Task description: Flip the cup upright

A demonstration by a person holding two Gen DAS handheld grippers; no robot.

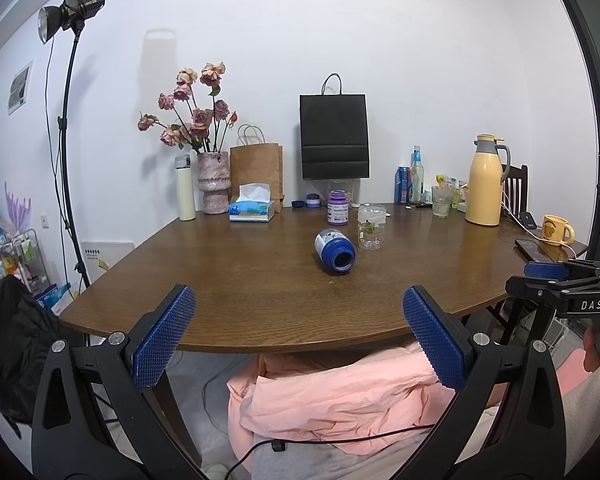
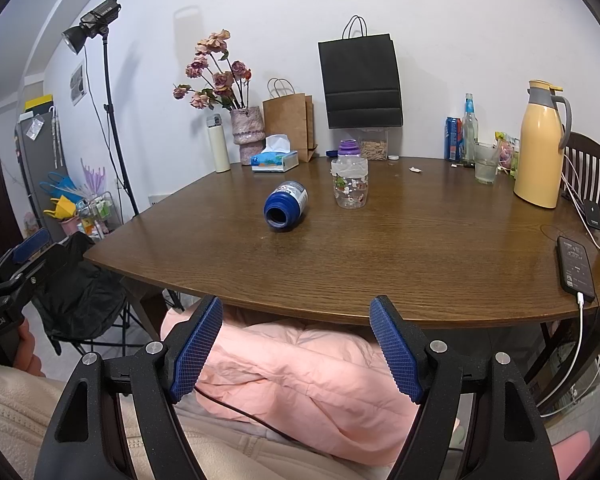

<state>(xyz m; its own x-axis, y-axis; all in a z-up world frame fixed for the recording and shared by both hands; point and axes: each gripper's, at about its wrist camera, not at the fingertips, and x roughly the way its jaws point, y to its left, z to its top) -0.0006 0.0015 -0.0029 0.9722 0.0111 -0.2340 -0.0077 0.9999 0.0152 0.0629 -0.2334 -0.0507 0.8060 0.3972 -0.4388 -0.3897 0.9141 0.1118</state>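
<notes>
1. Left wrist view: the left tongs [image 1: 298,334] are held below the near edge of the wooden bench [image 1: 240,276], their blue-padded fingers spread wide apart with nothing between them.
2. The blue cup [image 1: 335,255] lies on its side near the middle of the bench, its open mouth turned toward the camera and its labelled base pointing away.
3. Just beside the cup, to its right and a little further back, stands a clear plastic jar [image 1: 371,227] with a printed pattern; whether the two touch is hard to tell from this angle.
4. Behind them stands a purple bottle [image 1: 337,207], and further left a tissue box [image 1: 252,209] and a vase of dried roses [image 1: 213,182] near the wall.
5. A yellow thermos jug [image 1: 485,180] stands at the far right of the bench, with a yellow mug [image 1: 556,230] nearer the right edge.
6. The right tongs [image 1: 556,280] show at the right edge of this view, off the bench and well apart from the cup.
7. Right wrist view: the right tongs [image 2: 296,346] also sit below the near bench edge, fingers wide apart and empty, above pink fabric [image 2: 300,364].
8. Here the cup [image 2: 285,205] appears left of the clear jar [image 2: 350,184], mouth toward the camera.
9. A phone [image 2: 576,266] with a white cable lies on the right side of the bench.
10. The left tongs [image 2: 30,246] show at the left edge of this view.
</notes>
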